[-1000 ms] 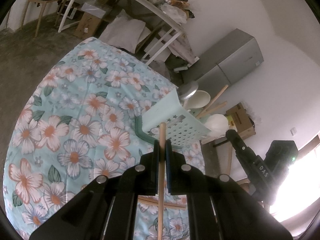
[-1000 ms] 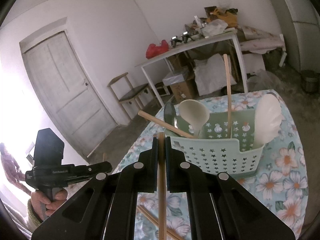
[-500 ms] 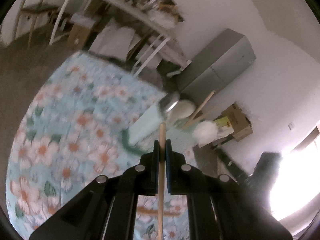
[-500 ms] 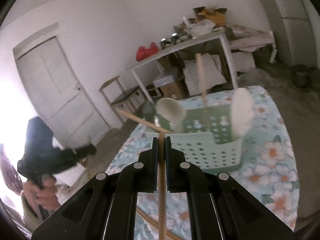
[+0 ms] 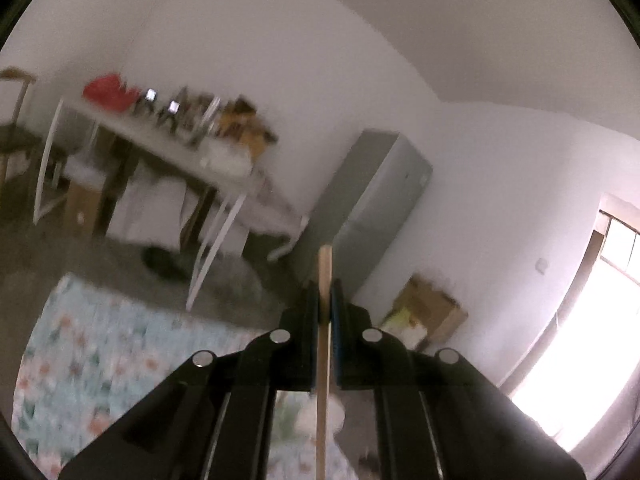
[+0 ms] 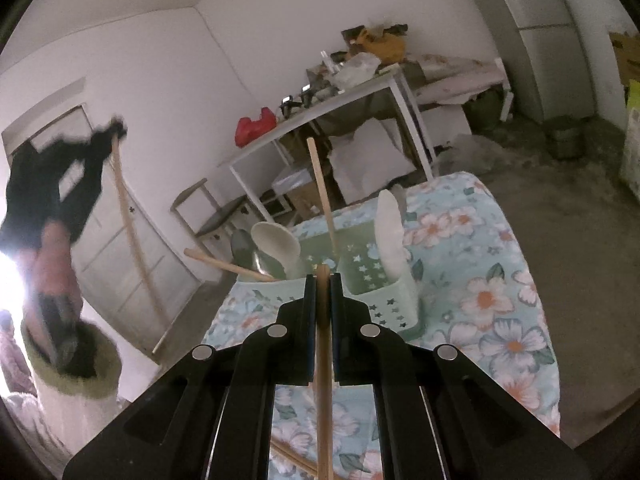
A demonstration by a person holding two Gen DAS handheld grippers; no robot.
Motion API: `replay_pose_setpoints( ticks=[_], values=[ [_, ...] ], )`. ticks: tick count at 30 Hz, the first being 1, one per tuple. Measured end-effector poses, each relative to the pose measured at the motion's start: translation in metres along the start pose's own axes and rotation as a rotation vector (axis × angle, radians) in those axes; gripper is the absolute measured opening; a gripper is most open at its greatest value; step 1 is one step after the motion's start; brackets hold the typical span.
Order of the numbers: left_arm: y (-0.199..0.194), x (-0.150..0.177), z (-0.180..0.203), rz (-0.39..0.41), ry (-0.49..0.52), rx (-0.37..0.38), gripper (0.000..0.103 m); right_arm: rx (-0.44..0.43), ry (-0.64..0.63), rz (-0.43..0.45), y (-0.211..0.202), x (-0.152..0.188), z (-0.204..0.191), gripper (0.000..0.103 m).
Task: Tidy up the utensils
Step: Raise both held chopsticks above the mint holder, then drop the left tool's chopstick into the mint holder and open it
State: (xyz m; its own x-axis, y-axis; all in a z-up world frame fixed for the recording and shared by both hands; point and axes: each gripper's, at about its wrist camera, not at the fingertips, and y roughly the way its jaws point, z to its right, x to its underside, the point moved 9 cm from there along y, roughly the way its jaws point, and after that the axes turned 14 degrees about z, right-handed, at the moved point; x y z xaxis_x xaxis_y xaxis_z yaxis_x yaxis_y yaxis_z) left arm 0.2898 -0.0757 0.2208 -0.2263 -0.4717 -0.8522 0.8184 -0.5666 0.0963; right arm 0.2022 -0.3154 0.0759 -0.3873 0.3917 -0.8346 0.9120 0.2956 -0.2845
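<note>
Green utensil basket (image 6: 384,300) on the floral tablecloth (image 6: 492,292), holding ladles and wooden sticks. Just in front of the basket, the right gripper (image 6: 323,280) pinches a wooden chopstick (image 6: 323,360). Left of the basket, raised, the left gripper (image 5: 324,292) pinches a second chopstick (image 5: 323,360).

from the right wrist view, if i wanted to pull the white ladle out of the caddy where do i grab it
Probably by the bowl of the white ladle, coming from above. It stands bowl-up in the green caddy, its handle hidden inside, so only the bowl shows. A dark spoon sits close on its left and a wooden stick leans across there, so come in from the right.
</note>
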Motion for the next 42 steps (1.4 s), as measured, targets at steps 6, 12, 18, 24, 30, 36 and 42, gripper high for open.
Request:
replay_pose_setpoints(
  ticks=[6,12,18,24,30,36,42],
  values=[
    [0.039,-0.004,0.0,0.14,0.085,-0.038,0.005,-0.006,0.009,-0.008,0.002,-0.001,0.006,0.005],
    [0.076,0.033,-0.022,0.125,0.16,-0.112,0.005,0.002,0.018,-0.009,0.003,-0.003,0.011,0.005],
    [0.075,0.046,-0.033,0.126,0.158,-0.116,0.005,0.007,0.019,-0.019,0.005,-0.002,0.013,0.005],
    [0.075,0.053,-0.023,0.091,0.22,-0.103,0.007,-0.001,0.009,-0.018,0.006,-0.003,0.006,0.005],
    [0.071,0.057,-0.025,0.074,0.208,-0.103,0.023,0.002,-0.006,-0.008,-0.001,-0.007,0.002,0.005],
    [0.059,0.06,-0.025,0.05,0.201,-0.112,0.036,0.009,-0.009,0.008,-0.006,-0.012,0.001,0.005],
    [0.029,0.064,-0.024,0.024,0.23,-0.12,0.053,0.008,-0.019,0.039,-0.008,-0.025,0.0,0.005]
  ],
)
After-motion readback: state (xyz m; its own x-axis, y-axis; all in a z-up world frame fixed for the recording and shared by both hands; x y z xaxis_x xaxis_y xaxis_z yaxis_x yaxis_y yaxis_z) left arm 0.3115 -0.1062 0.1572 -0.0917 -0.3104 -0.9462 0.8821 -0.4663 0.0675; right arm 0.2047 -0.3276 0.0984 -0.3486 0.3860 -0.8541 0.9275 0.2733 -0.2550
